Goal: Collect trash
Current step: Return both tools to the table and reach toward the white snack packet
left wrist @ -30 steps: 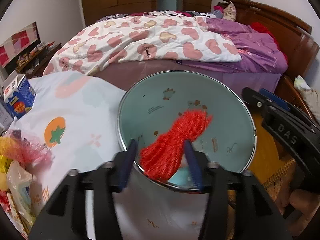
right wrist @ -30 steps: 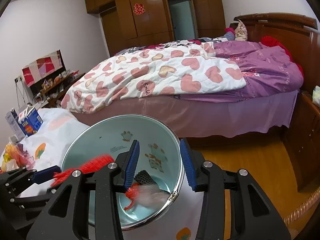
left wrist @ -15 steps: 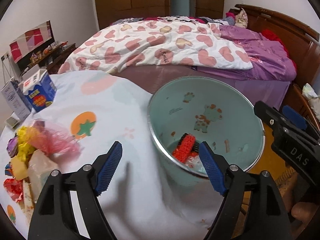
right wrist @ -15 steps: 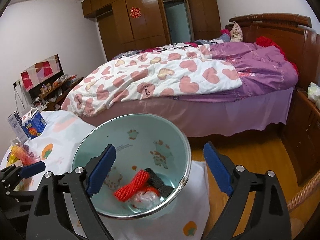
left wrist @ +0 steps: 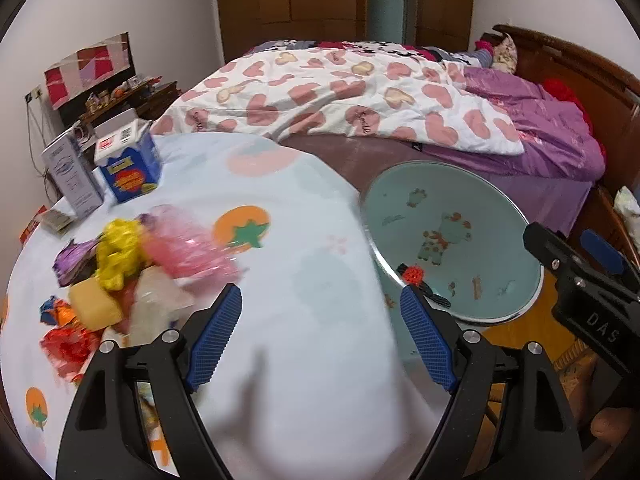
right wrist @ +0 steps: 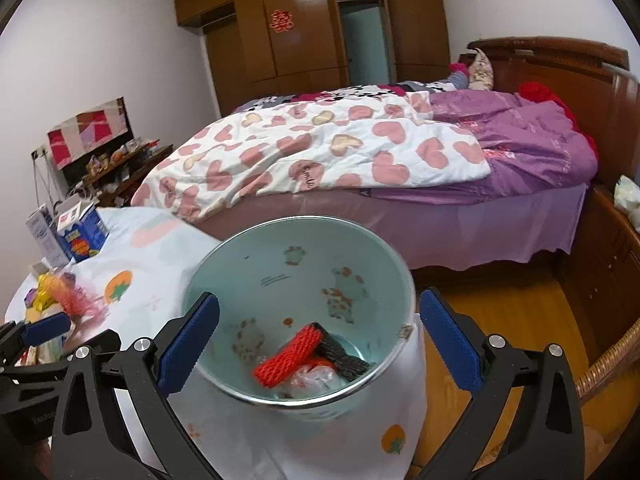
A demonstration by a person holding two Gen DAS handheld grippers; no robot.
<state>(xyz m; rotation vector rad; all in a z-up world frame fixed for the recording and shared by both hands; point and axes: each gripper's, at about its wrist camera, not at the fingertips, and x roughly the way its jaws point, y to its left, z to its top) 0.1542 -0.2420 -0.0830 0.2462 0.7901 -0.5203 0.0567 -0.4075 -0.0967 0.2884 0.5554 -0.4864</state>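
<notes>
A pale green bin (right wrist: pixel 296 276) stands tilted at the table's right edge. In it lie a red foam net (right wrist: pixel 288 350), a black net (right wrist: pixel 344 356) and clear plastic (right wrist: pixel 316 378). My right gripper (right wrist: pixel 320 344) hovers over the bin's near rim; its jaws are opening, with nothing gripped. My left gripper (left wrist: pixel 322 340) hangs over the white tablecloth (left wrist: pixel 304 220) left of the bin (left wrist: pixel 452 216), its jaws opening and empty. A trash pile lies to its left: pink net (left wrist: pixel 188 248), yellow wrapper (left wrist: pixel 118 252), yellow block (left wrist: pixel 94 310), red wrapper (left wrist: pixel 68 344).
Two cartons (left wrist: pixel 128 164) stand at the table's far left corner. A bed (left wrist: pixel 360 96) with a heart quilt lies behind the table. Wooden floor (right wrist: pixel 500 320) and a wicker edge (right wrist: pixel 608 356) are to the right.
Both grippers opened wide. The red net left the left gripper and now lies in the bin. Both grippers drew back, the left swinging toward the trash pile.
</notes>
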